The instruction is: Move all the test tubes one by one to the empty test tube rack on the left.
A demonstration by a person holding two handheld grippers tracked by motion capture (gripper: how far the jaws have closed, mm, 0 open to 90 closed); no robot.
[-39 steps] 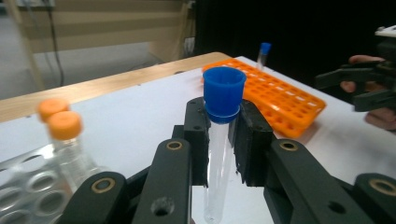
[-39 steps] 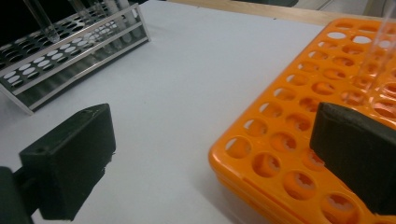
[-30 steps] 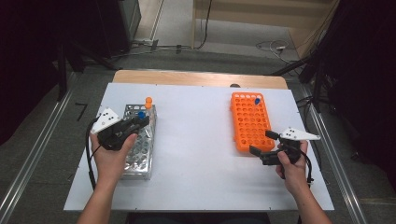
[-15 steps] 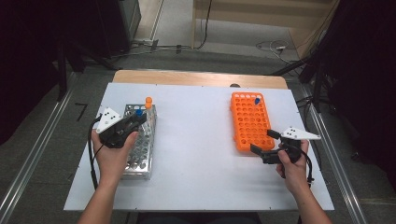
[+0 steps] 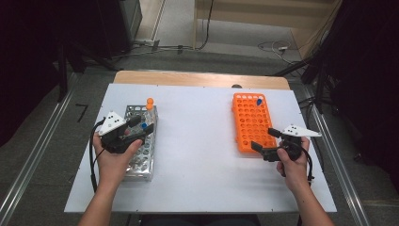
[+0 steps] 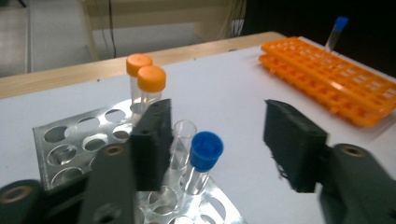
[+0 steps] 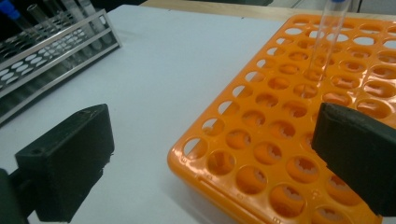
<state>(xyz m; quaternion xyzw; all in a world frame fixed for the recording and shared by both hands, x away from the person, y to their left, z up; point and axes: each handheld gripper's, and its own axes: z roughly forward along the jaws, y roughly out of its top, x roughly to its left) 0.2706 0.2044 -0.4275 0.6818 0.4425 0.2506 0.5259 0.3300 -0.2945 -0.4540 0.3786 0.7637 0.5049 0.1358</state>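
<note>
Two risks noted, nearest first. Left gripper (image 6: 217,154) astride blue-capped tube (image 6: 201,158) in metal rack (image 6: 70,144); jaws have just been opening, now about half apart, blue cap between them but pads not pressing on it; left pad close against an uncapped clear tube (image 6: 180,140) at 9 o'clock of the cap. Could snag that neighbour on closing, or tilt it, if the pad bites both; could also close on the cap alone and slip, cap being smooth and round. Farther back, at 11 o'clock, two orange-capped tubes (image 6: 148,86) upright, within reach of a careless lift.

Right gripper (image 7: 210,163) wide apart, holding nothing, poised over near corner of orange rack (image 7: 299,140); whether right pad touches the rim cannot be told; could nudge the light rack, shaking the lone blue-capped tube (image 5: 259,102) standing at its far end, 12 o'clock.
</note>
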